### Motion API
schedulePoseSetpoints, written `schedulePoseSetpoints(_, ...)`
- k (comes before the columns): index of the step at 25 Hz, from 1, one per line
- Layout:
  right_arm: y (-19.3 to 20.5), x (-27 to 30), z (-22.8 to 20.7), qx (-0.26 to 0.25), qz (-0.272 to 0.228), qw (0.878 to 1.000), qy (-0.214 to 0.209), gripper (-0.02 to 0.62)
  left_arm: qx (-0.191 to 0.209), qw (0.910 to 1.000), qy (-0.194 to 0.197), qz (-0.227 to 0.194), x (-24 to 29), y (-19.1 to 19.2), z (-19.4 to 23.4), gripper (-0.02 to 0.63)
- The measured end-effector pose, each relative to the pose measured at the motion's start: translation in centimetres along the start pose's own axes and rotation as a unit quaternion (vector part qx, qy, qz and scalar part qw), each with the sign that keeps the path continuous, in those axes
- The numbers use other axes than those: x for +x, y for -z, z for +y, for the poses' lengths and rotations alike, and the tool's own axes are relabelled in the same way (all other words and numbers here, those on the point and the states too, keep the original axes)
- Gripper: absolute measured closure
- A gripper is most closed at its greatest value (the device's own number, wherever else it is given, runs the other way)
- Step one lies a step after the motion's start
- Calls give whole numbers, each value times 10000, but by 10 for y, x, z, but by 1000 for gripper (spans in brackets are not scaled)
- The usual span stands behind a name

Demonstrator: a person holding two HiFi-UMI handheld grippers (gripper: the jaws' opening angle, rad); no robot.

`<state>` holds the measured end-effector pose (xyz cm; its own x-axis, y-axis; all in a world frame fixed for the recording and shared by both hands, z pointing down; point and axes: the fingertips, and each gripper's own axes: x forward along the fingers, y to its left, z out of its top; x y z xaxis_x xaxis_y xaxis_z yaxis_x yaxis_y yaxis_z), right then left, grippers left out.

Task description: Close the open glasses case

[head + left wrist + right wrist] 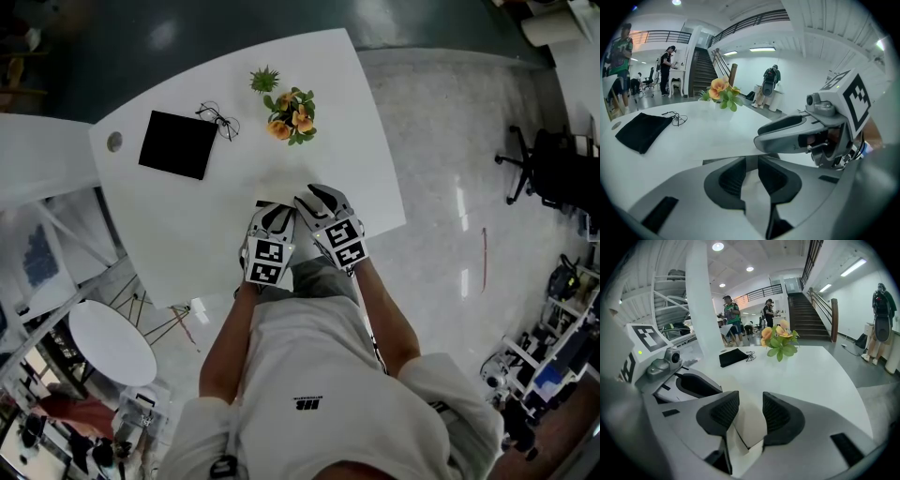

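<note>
On the far left of the white table (356, 178), glasses case (178, 143): it lies flat and spread wide, a black square not yet folded shut; it is well apart from both tongs, so I judge the closing has not begun
Glasses (218, 118): on the bare tabletop just beside the case's far right corner, outside the case; whether they touch its edge I cannot tell
Left gripper (751, 171): at the table's near edge, angled down at the tabletop; its jaws are drawn together with only a sliver of white showing, and they carry nothing
Right gripper (751, 411): just right of the left one, close alongside it; its jaws stand a little apart with only tabletop between the pads, so it is empty
Why side by side: both tongs sit together at the near edge, right in front of the person's body, which reads to me as a ready pose, not work on the case
Flowers (292, 114): an orange bunch at the far middle, right of the glasses, with a small green plant (265, 80) just beyond; they stand off the line from the tongs to the case
Next move, as I judge: both tongs must travel far and left; one could steady the base while the other folds the flap over
Risk: the glasses lie so near the corner that a sweeping jaw could knock them
</note>
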<state>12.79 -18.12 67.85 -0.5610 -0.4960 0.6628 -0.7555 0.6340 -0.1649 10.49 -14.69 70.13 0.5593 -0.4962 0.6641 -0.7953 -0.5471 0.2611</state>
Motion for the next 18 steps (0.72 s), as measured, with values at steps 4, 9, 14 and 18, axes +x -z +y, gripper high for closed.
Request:
schedulePoseSetpoints(4, 2, 0, 3, -9, 14, 10000, -25, 436, -4, 10000, 2, 12, -1, 1, -1, 512)
schedulePoseSetpoints(9, 4, -1, 5, 36, 49, 10000, -34, 436, 2, 10000, 7, 56, -2, 4, -1, 512)
schedulePoseSetpoints(14, 9, -1, 5, -21, 71, 10000, -26, 436, -1, 10000, 40, 76, -2, 6, -1, 512)
schedulePoseSetpoints(18, 9, 0, 6, -41, 32, 10000, -32, 436, -23, 9999, 69, 104, -3, 8, -2, 512)
